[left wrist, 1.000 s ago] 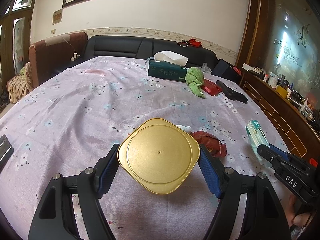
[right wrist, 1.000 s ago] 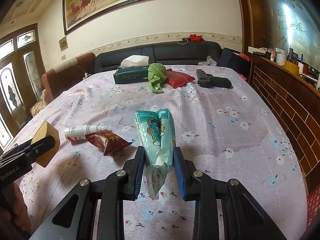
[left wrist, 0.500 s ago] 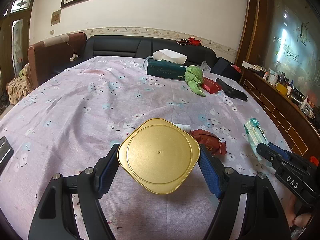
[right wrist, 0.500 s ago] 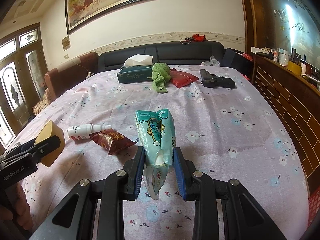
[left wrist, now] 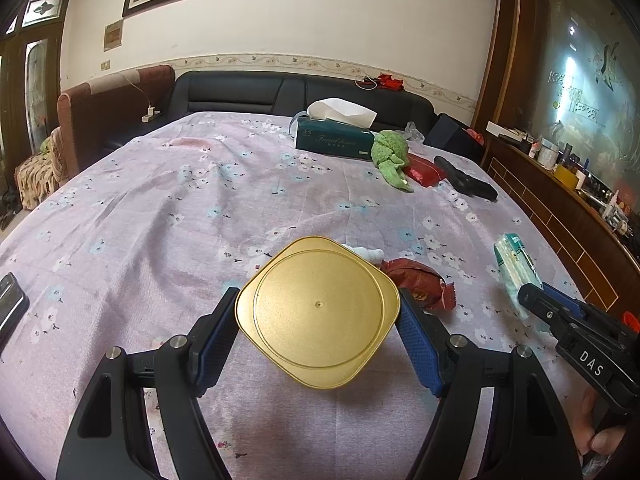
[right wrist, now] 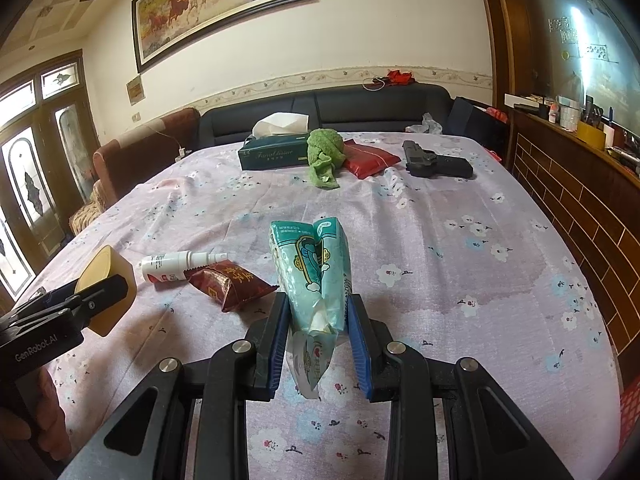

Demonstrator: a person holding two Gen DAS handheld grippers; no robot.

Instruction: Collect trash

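Left hand-held gripper point(left wrist: 318, 334) is clamped on a gold tin point(left wrist: 318, 312), right hand-held gripper point(right wrist: 318, 344) is pinching a teal tissue pack point(right wrist: 316, 276), both above the floral worktop point(right wrist: 460, 240).

The left half of the flowered lilac tablecloth point(left wrist: 140, 208) on the table lies bare in the left wrist view — wide passage there. At centre, a white spray bottle point(right wrist: 176, 265) and a crumpled dark red snack wrapper point(right wrist: 230, 286) lie touching, blocking the gap between the two tools. At the upper middle, a dark green tissue box point(right wrist: 272, 154), a green knitted cloth point(right wrist: 325, 152), a red pouch point(right wrist: 370, 159) and a black pistol-shaped object point(right wrist: 434, 165) stand in a row — open cloth in front of them.
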